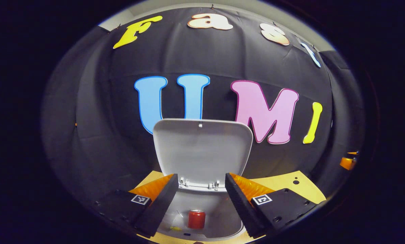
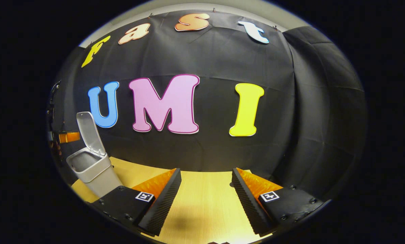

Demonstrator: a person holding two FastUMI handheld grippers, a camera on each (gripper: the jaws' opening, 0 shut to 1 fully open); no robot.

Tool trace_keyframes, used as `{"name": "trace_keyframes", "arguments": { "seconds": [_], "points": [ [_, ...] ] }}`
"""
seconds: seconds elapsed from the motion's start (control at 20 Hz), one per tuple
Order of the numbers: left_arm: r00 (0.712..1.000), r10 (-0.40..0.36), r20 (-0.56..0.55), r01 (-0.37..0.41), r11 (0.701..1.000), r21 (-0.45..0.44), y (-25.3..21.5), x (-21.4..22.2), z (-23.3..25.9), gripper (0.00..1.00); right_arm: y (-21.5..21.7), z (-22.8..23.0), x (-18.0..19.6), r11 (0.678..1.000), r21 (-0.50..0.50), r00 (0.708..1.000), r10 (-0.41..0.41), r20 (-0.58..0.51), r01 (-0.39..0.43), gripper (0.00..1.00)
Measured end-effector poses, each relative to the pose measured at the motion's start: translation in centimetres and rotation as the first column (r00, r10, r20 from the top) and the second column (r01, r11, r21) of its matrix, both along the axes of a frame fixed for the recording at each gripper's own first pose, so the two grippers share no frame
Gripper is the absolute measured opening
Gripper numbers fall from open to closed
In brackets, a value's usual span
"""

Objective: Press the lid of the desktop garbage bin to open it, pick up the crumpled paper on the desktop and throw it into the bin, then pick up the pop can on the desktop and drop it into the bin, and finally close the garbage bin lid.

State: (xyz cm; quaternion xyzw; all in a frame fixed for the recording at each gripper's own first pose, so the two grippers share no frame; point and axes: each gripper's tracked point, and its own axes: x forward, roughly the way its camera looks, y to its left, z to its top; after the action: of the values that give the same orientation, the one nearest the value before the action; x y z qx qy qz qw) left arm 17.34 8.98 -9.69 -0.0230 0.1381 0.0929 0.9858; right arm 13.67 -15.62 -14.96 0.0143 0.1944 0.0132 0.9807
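Looking down in the left gripper view, the left gripper [image 1: 201, 200] hangs wide open over the smooth grey bin [image 1: 202, 217]; its lid [image 1: 202, 149] stands up, and the round red can [image 1: 196, 219] sits inside. In the right gripper view, the right gripper [image 2: 205, 200] spreads wide above the wooden table [image 2: 205, 210], with the bin [image 2: 94, 169] far left

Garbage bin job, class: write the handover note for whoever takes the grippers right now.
Left gripper: open, empty, poised over the bin.
Right gripper: open, empty, over bare desktop.
Lid: standing open.
Pop can: upright inside the bin.
Crumpled paper: a pale scrap beside the can may be it; cannot confirm.
Left: close the lid.
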Motion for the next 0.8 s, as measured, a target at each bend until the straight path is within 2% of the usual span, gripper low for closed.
{"name": "trace_keyframes", "arguments": {
  "seconds": [0.2,0.35,0.5,0.7,0.8],
  "points": [
    [0.998,0.007,0.069,-0.004,0.999,-0.043,1.3,2.2,5.2,0.95,1.2,0.9,1.4,0.999,0.035,1.0,0.022,0.02,-0.023,0.97],
    [0.994,0.012,0.105,-0.012,1.0,0.0,3.0,4.1,8.0,0.95,1.6,0.8,2.2,0.999,0.039,0.999,0.034,0.023,-0.035,0.97],
    [0.993,-0.026,0.116,0.023,0.999,0.026,3.4,6.5,9.8,0.95,1.6,0.3,2.4,0.999,0.027,0.999,0.038,0.01,-0.038,0.97],
    [0.993,-0.067,0.102,0.068,0.998,-0.007,3.3,10.0,9.4,0.95,0.8,-0.2,2.3,1.0,0.01,1.0,0.017,-0.002,-0.017,0.97],
    [0.994,-0.093,0.054,0.094,0.996,-0.006,3.0,11.4,7.9,0.95,0.5,-0.2,2.3,1.0,0.013,1.0,-0.002,-0.004,0.002,0.97]
  ]
}}
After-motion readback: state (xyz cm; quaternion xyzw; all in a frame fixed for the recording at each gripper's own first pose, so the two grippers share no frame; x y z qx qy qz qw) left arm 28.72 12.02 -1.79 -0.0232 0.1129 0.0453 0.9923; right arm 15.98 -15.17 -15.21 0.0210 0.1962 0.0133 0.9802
